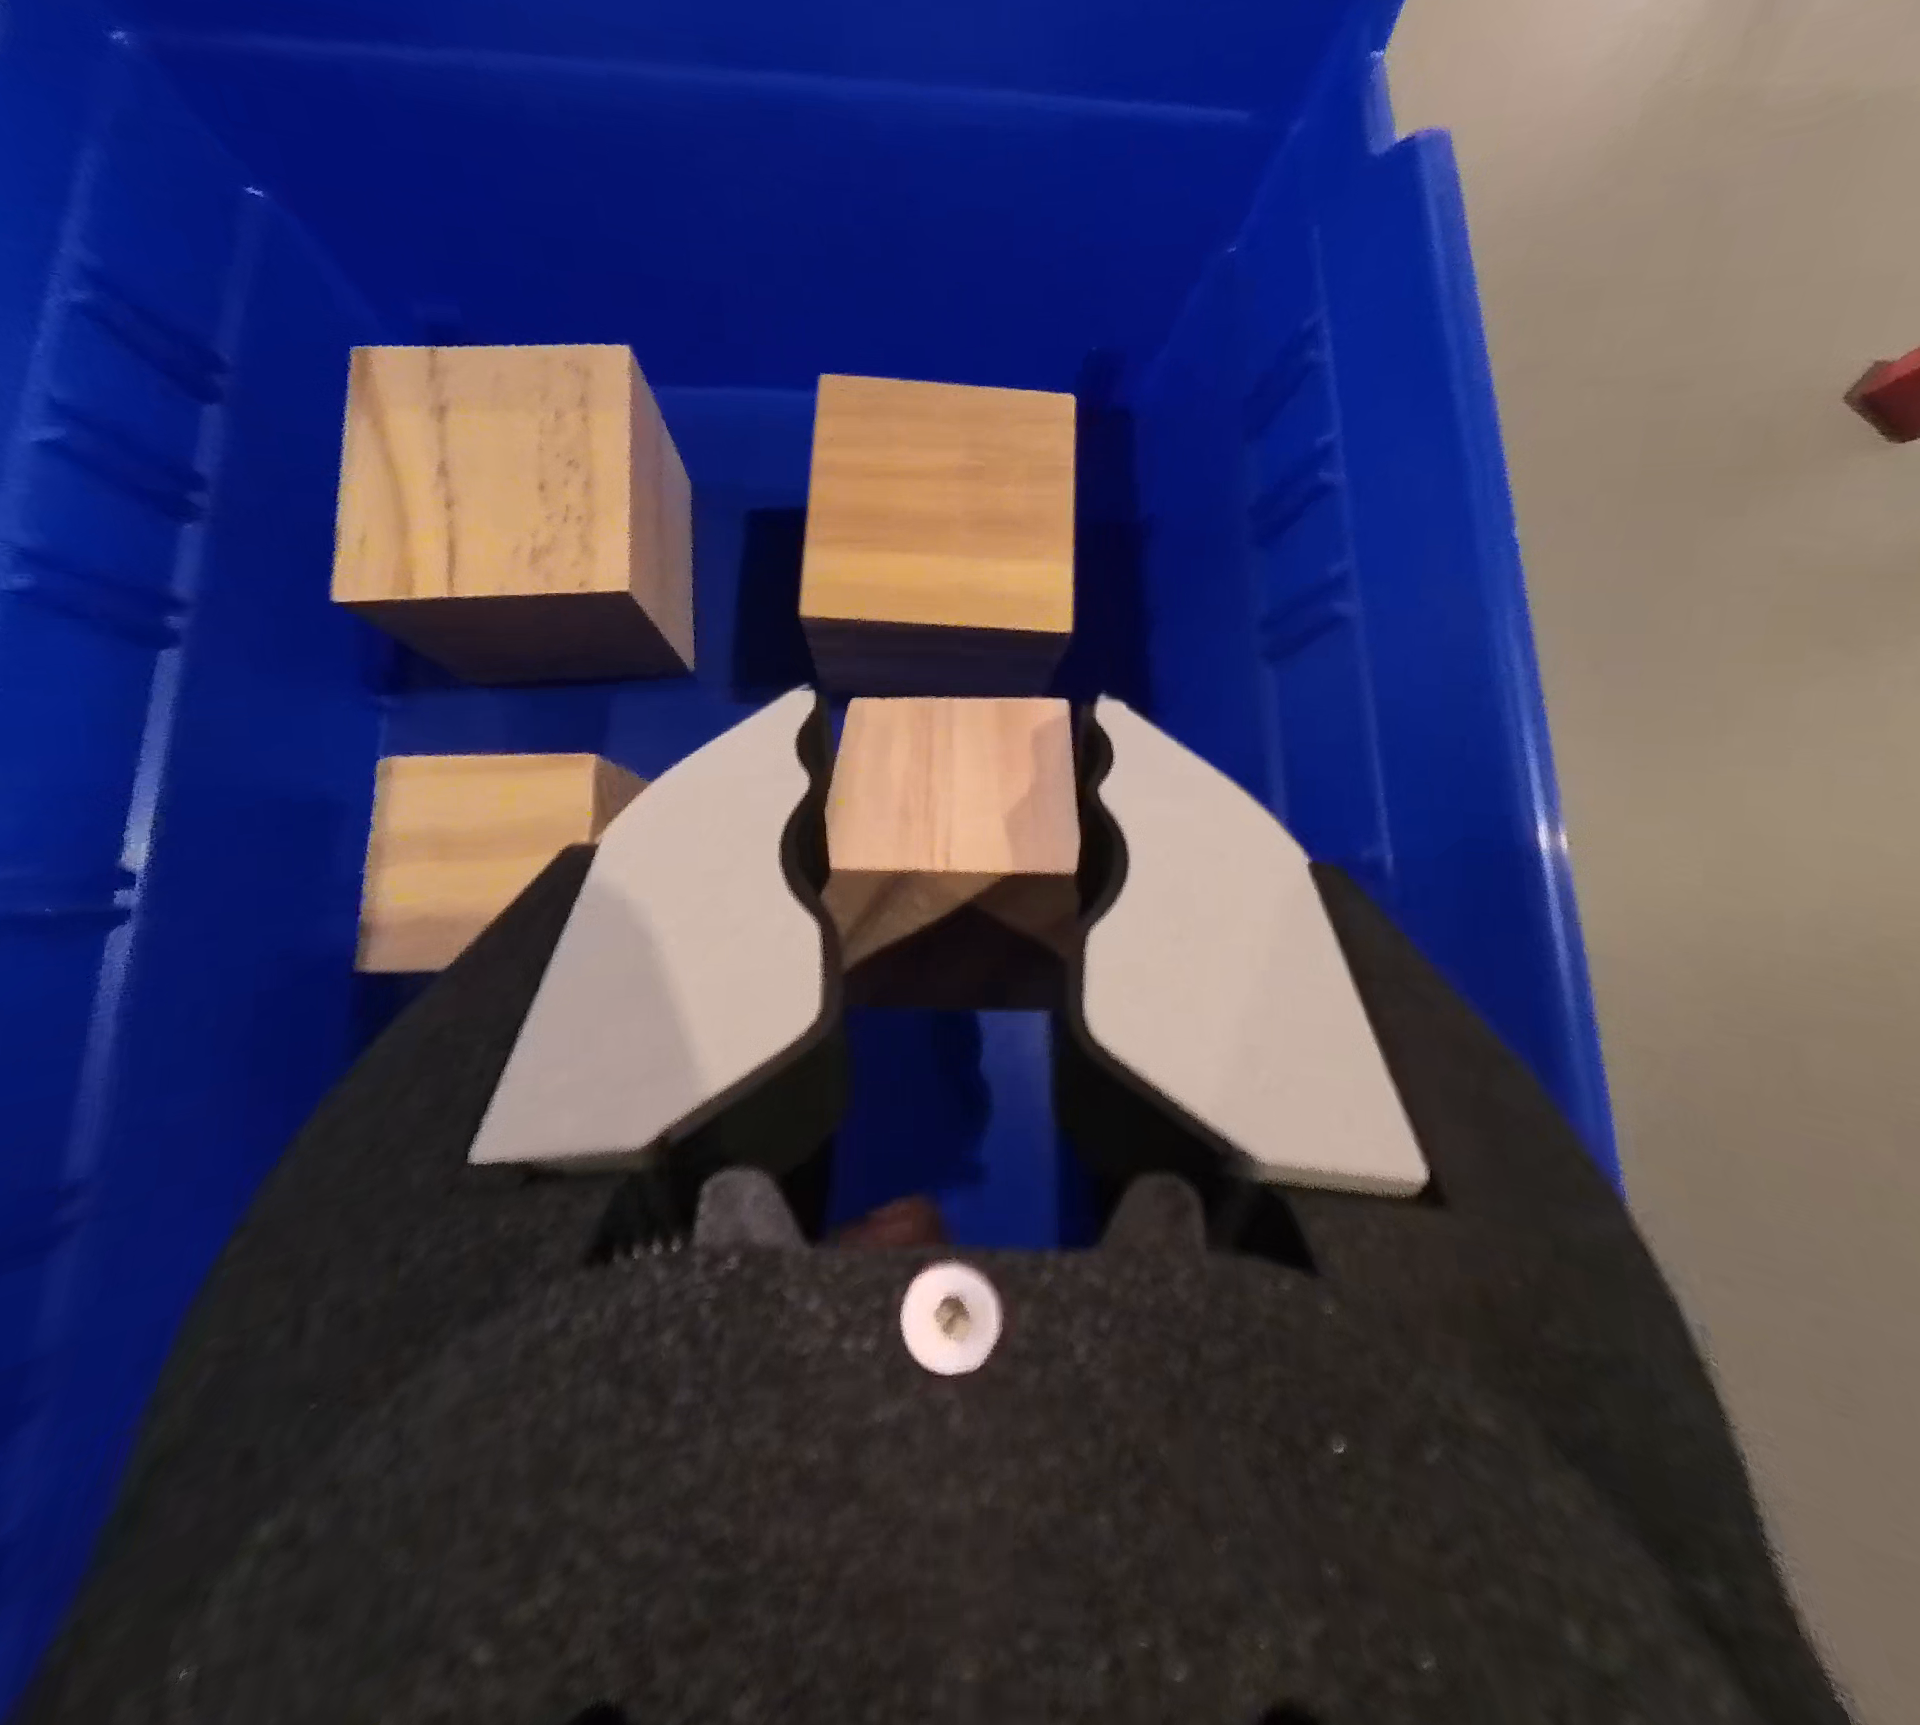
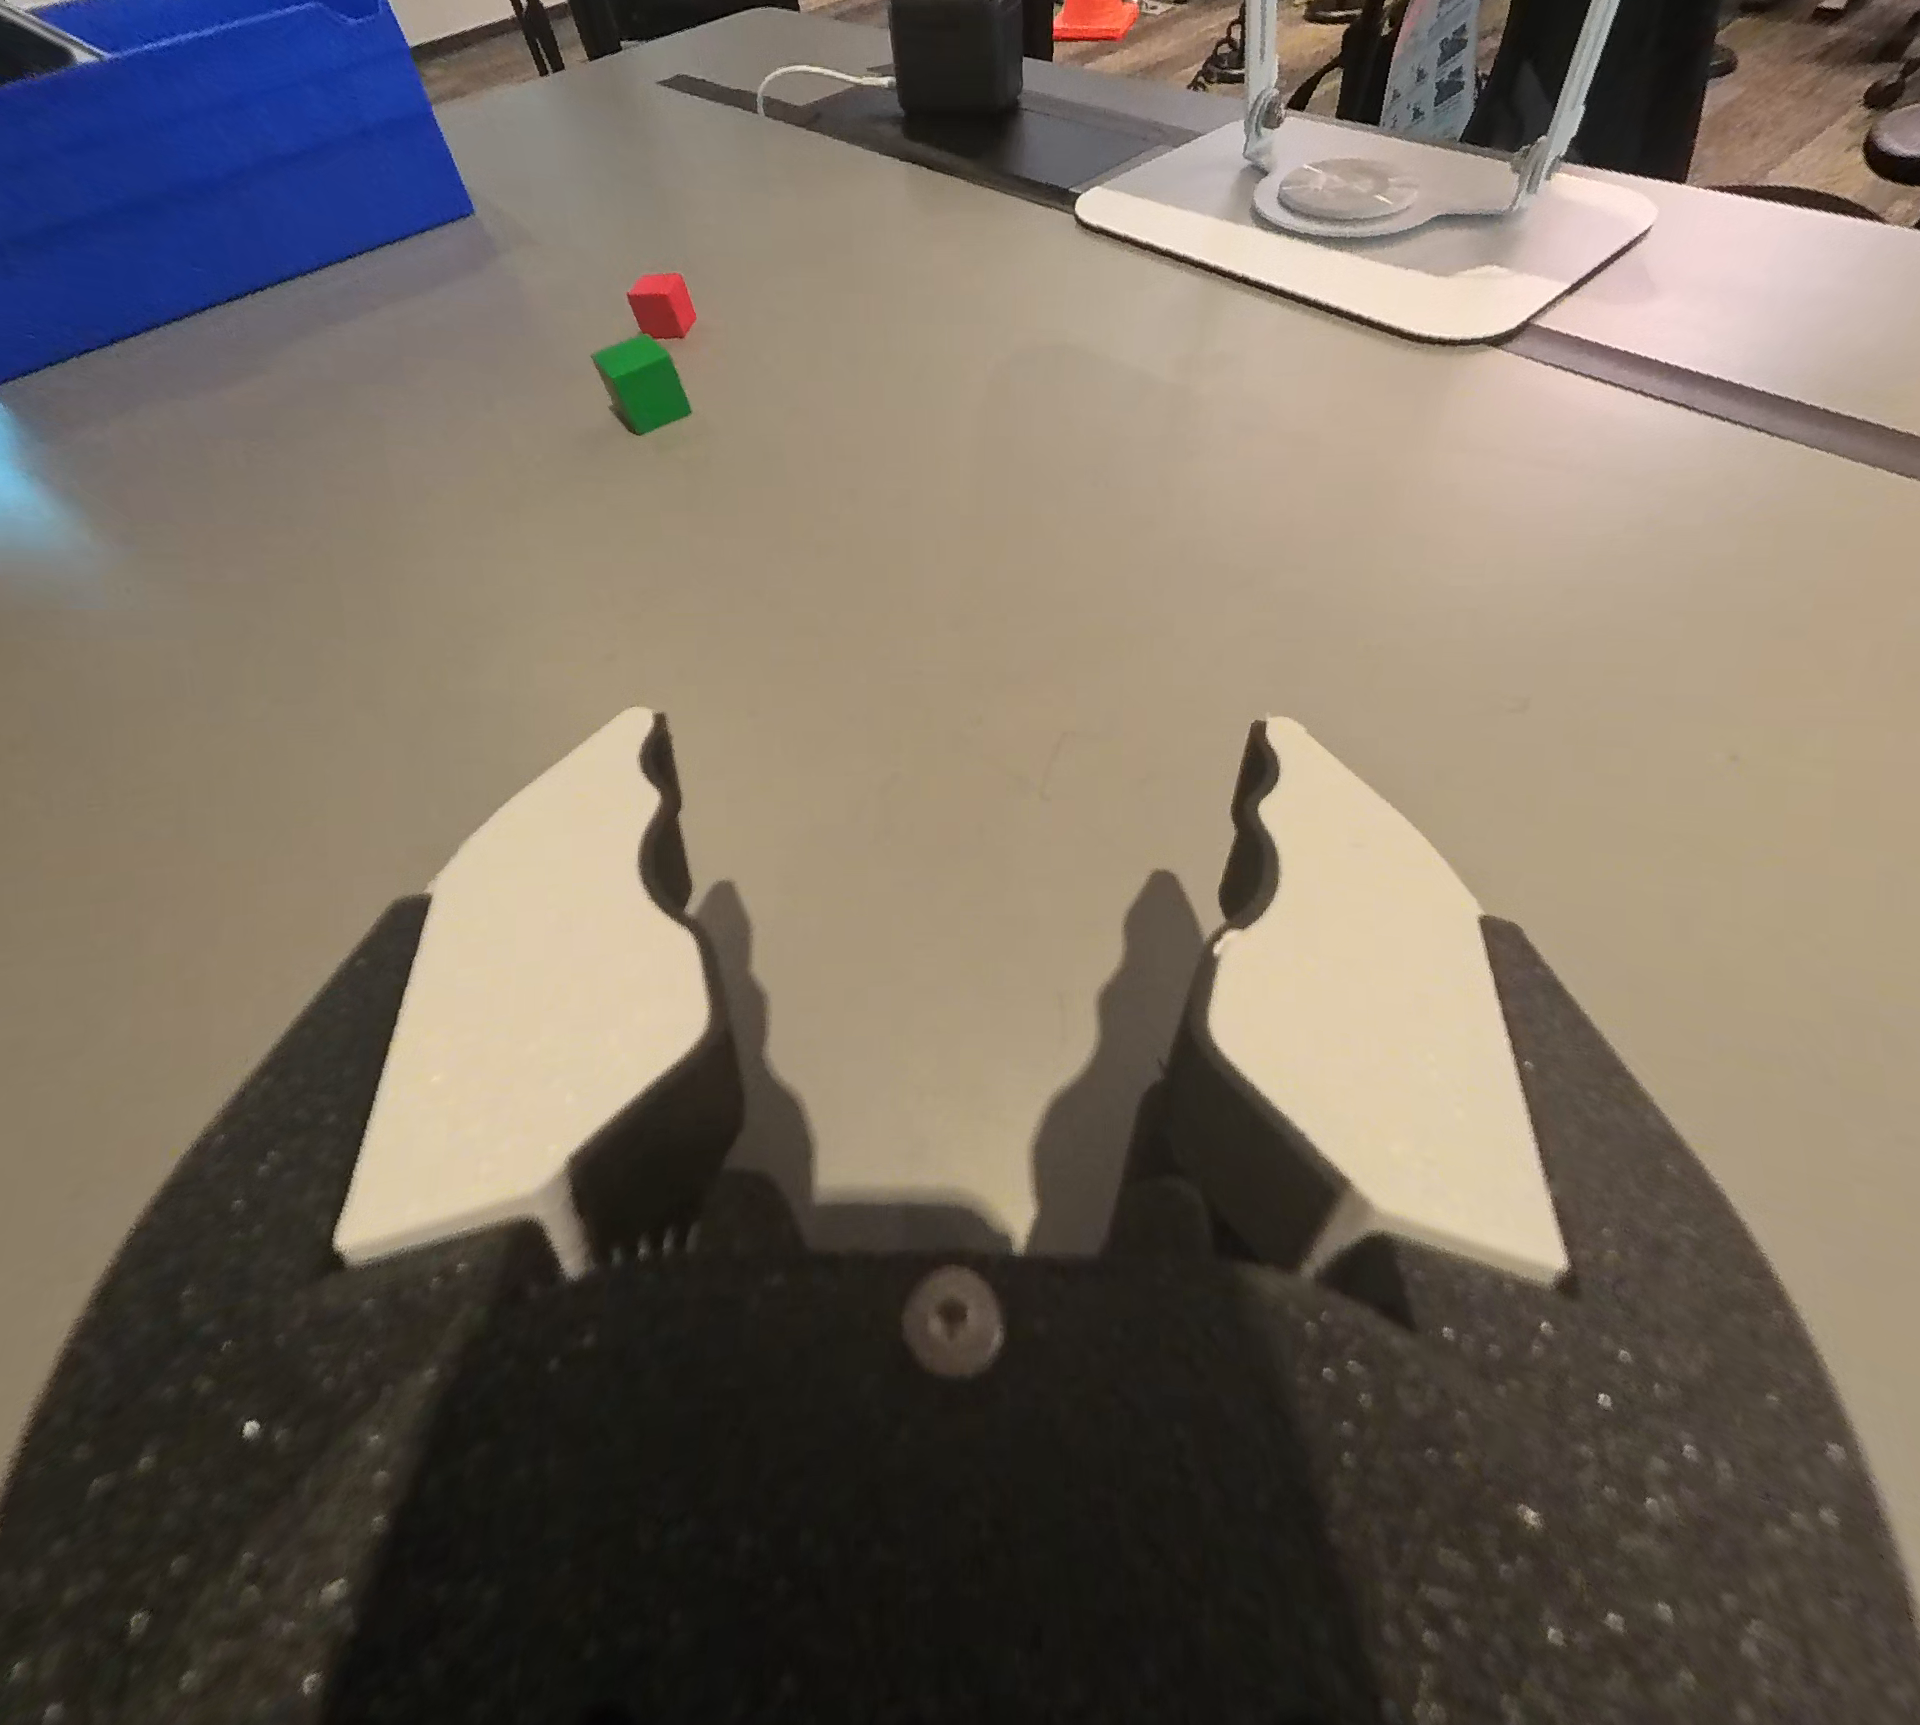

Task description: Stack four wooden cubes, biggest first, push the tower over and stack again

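Observation:
In the left wrist view a blue bin (image 1: 727,221) holds four wooden cubes. My left gripper (image 1: 951,719) is down inside the bin and shut on a small wooden cube (image 1: 951,787). The biggest cube (image 1: 499,491) sits at the back left, a mid-size cube (image 1: 935,506) at the back right, just beyond the held one, and another cube (image 1: 473,854) at the front left, partly hidden by my left finger. In the right wrist view my right gripper (image 2: 961,725) is open and empty, low over the grey table (image 2: 1039,532).
The blue bin (image 2: 208,148) stands at the table's far left. A small red cube (image 2: 662,304) and a green cube (image 2: 641,384) lie on the table beside it. A black box (image 2: 954,44) with a cable and a white stand base (image 2: 1361,241) sit at the back. Tip to tip, the grippers are about 60 cm apart.

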A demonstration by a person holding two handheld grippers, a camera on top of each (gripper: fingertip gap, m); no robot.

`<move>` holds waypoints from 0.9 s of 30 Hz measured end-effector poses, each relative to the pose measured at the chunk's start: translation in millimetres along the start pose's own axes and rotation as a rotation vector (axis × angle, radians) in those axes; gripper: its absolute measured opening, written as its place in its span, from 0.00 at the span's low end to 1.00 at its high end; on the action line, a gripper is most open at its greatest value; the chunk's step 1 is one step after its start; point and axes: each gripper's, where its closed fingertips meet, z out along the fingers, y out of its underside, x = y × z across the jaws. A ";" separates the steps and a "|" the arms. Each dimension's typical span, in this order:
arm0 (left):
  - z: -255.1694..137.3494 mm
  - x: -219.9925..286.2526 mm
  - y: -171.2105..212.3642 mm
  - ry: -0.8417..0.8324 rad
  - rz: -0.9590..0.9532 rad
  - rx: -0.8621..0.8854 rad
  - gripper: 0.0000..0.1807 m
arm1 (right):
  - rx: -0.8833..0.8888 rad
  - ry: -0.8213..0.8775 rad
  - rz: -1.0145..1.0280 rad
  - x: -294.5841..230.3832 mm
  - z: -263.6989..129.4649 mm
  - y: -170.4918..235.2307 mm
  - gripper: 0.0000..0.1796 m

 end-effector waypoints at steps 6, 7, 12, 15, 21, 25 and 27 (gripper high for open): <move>11.7 5.1 14.2 0.039 0.061 -0.040 0.25 | 0.004 0.001 -0.001 0.2 -0.4 -0.9 0.56; 13.6 4.3 17.0 0.033 0.078 -0.046 0.25 | 0.004 0.000 -0.002 0.1 -0.4 -1.0 0.56; 15.0 6.5 18.4 0.033 0.163 -0.019 0.25 | 0.011 -0.004 0.001 -0.4 -0.4 -1.9 0.56; 15.4 6.4 21.4 0.022 0.197 -0.037 0.26 | 0.015 -0.005 0.000 -0.8 -0.5 -2.8 0.56; 24.5 -1.6 37.7 -0.056 0.222 -0.126 0.30 | 0.026 -0.009 -0.001 -2.2 -1.2 -5.0 0.56; 25.7 -0.6 36.3 -0.067 0.215 -0.127 0.28 | 0.035 -0.015 0.007 -2.8 -1.4 -6.7 0.56; 24.4 -0.9 33.6 -0.073 0.222 -0.120 0.28 | 0.036 -0.017 0.011 -2.7 -1.3 -6.8 0.56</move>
